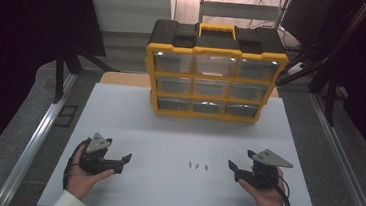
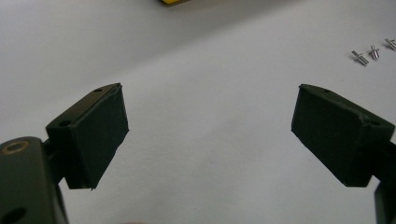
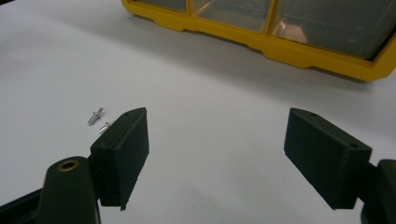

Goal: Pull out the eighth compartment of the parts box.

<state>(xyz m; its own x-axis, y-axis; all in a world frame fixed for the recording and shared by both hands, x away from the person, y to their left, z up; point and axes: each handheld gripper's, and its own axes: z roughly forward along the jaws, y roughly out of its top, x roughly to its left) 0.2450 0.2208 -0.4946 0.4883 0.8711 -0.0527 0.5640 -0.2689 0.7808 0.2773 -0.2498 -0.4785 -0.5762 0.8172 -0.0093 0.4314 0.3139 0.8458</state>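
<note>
Three small metal pins (image 1: 198, 165) lie in a row on the white table top (image 1: 168, 132), between my two grippers. My left gripper (image 1: 118, 150) rests in a hand at the front left, open and holding nothing. In the left gripper view the gripper (image 2: 210, 130) has its jaws wide apart, with the pins (image 2: 373, 52) far off at the upper right. At the front right, my right gripper (image 1: 241, 159) is open and holds nothing. The right gripper view shows that gripper (image 3: 217, 149) with two of the pins (image 3: 95, 115) just beyond its left jaw.
A yellow and black organiser case (image 1: 216, 71) with several clear drawers stands upright at the back middle of the table. Its lower yellow edge (image 3: 280, 44) crosses the top of the right gripper view. Metal rails (image 1: 31, 145) run along both table sides.
</note>
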